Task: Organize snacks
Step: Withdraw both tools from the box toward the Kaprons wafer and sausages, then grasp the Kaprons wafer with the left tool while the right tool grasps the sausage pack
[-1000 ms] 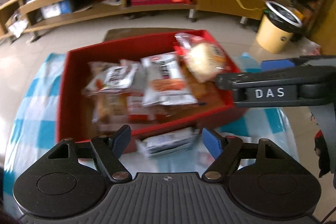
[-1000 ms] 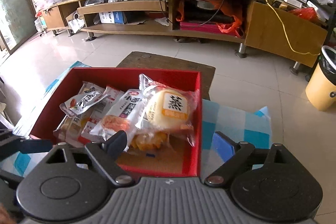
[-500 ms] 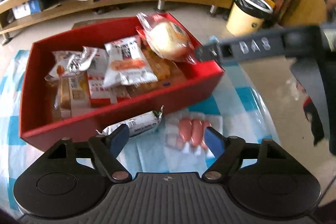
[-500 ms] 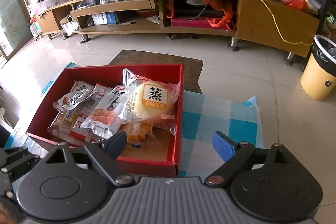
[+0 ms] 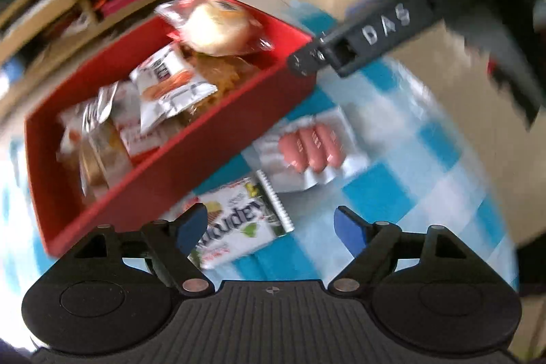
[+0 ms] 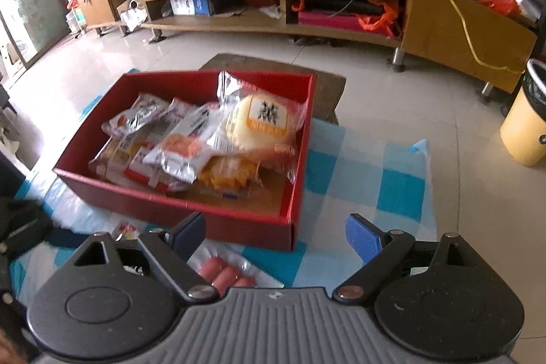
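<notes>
A red box (image 5: 211, 142) (image 6: 239, 220) holds several snack packets, with a wrapped bun (image 5: 215, 26) (image 6: 262, 121) on top at its right end. In front of the box, on the blue checked cloth (image 5: 402, 179), lie a sausage pack (image 5: 310, 149) (image 6: 225, 273) and a white and green packet (image 5: 235, 224). My left gripper (image 5: 271, 229) is open and empty, just above the white packet. My right gripper (image 6: 274, 236) is open and empty, over the box's near right corner; it shows in the left wrist view (image 5: 358, 46) beside the box.
A wooden TV cabinet (image 6: 307, 16) runs along the back. A yellow bin (image 6: 525, 125) stands on the tiled floor at the right. A wooden stool (image 6: 273, 74) sits behind the box. The cloth (image 6: 368, 179) continues right of the box.
My left gripper has tilted and moved in over the packets on the cloth. My right gripper has pulled back from the box, so the sausage pack now shows under it.
</notes>
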{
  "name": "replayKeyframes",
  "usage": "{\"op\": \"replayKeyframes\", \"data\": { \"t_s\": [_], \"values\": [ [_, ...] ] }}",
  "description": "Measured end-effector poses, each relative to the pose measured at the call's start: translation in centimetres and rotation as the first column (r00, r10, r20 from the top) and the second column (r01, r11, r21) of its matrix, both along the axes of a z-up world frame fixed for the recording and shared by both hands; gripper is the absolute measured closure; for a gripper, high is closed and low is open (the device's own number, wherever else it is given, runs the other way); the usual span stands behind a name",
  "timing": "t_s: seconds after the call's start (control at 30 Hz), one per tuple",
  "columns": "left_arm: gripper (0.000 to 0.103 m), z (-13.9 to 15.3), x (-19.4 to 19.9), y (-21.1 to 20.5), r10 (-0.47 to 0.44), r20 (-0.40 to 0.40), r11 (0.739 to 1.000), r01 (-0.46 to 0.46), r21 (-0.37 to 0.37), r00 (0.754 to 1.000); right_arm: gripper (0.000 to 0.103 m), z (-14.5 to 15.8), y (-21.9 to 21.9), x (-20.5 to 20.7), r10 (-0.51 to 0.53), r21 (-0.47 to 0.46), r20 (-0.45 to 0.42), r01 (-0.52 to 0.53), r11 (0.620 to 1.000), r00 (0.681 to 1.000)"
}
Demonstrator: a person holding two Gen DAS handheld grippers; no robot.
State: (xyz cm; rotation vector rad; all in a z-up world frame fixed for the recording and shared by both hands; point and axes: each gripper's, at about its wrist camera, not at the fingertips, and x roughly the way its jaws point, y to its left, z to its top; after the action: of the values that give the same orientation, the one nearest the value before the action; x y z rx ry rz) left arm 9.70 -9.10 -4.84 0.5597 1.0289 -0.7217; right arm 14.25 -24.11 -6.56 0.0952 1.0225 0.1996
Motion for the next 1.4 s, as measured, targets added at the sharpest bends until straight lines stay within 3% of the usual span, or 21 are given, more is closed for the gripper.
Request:
{"op": "replayKeyframes", "data": {
  "t_s": [0.07, 0.2, 0.33, 0.47, 0.67, 0.73, 0.9, 1.07, 1.1, 1.17, 1.23, 1.33, 1.4],
  "values": [
    [0.017, -0.7, 0.2, -0.4, -0.078, 0.006, 0.996, 0.078, 0.046, 0.997, 0.017, -0.4, 0.0, -0.1, 0.008, 0.003, -0.012, -0.008, 1.000, 1.000],
    [0.017, -1.6, 1.3, -0.8, -0.165, -0.021, 0.984, 0.166, 0.057, 0.986, 0.017, -1.3, 0.2, -0.1, 0.025, 0.026, -0.049, -0.024, 0.999, 0.998],
    [0.017, -3.3, 2.0, -1.7, -0.284, -0.068, 0.950, 0.291, 0.112, 0.956, 0.017, -2.1, 0.9, 0.0, 0.046, 0.031, -0.076, -0.044, 0.999, 0.996],
    [0.008, -4.3, 1.7, -1.5, -0.367, -0.062, 0.918, 0.372, 0.136, 0.928, 0.017, -3.0, 1.2, 0.1, 0.070, 0.046, -0.105, -0.065, 0.997, 0.992],
    [0.004, -3.8, 0.4, 0.7, -0.279, -0.150, 0.956, 0.289, 0.049, 0.949, 0.017, -4.4, 2.2, 0.6, 0.144, 0.046, -0.167, -0.139, 0.989, 0.975],
    [0.005, -3.6, -0.6, 1.2, -0.246, -0.176, 0.965, 0.259, 0.051, 0.953, 0.017, -4.5, 2.9, 0.4, 0.182, 0.044, -0.176, -0.177, 0.983, 0.967],
    [0.009, -3.4, -2.2, 2.0, -0.241, -0.090, 0.963, 0.250, 0.105, 0.966, 0.017, -4.9, 4.4, -0.3, 0.279, 0.014, -0.174, -0.281, 0.960, 0.944],
    [0.006, -5.1, -3.0, 1.4, -0.314, -0.063, 0.929, 0.320, 0.188, 0.947, 0.017, -6.3, 5.7, 0.3, 0.338, -0.019, -0.191, -0.348, 0.937, 0.922],
    [0.004, -5.1, -3.1, 1.2, -0.319, -0.053, 0.928, 0.324, 0.182, 0.946, 0.016, -6.5, 5.8, 0.5, 0.344, -0.020, -0.196, -0.354, 0.935, 0.918],
    [0.004, -5.1, -2.5, 1.3, -0.291, -0.078, 0.943, 0.300, 0.146, 0.954, 0.004, -7.0, 6.6, 0.6, 0.373, -0.031, -0.193, -0.385, 0.922, 0.908],
    [0.005, -5.2, -1.5, 1.7, -0.235, -0.130, 0.963, 0.249, 0.107, 0.963, 0.002, -7.3, 7.3, 0.4, 0.404, -0.065, -0.187, -0.422, 0.904, 0.895],
    [0.015, -4.8, -1.1, 2.2, -0.187, -0.137, 0.976, 0.200, 0.090, 0.973, 0.002, -7.3, 7.3, 0.6, 0.407, -0.053, -0.180, -0.422, 0.905, 0.896],
    [0.028, -4.3, -1.0, 2.6, -0.145, -0.133, 0.983, 0.158, 0.089, 0.980, 0.002, -7.4, 7.2, 0.7, 0.395, -0.046, -0.173, -0.408, 0.912, 0.902]
  ]
}}
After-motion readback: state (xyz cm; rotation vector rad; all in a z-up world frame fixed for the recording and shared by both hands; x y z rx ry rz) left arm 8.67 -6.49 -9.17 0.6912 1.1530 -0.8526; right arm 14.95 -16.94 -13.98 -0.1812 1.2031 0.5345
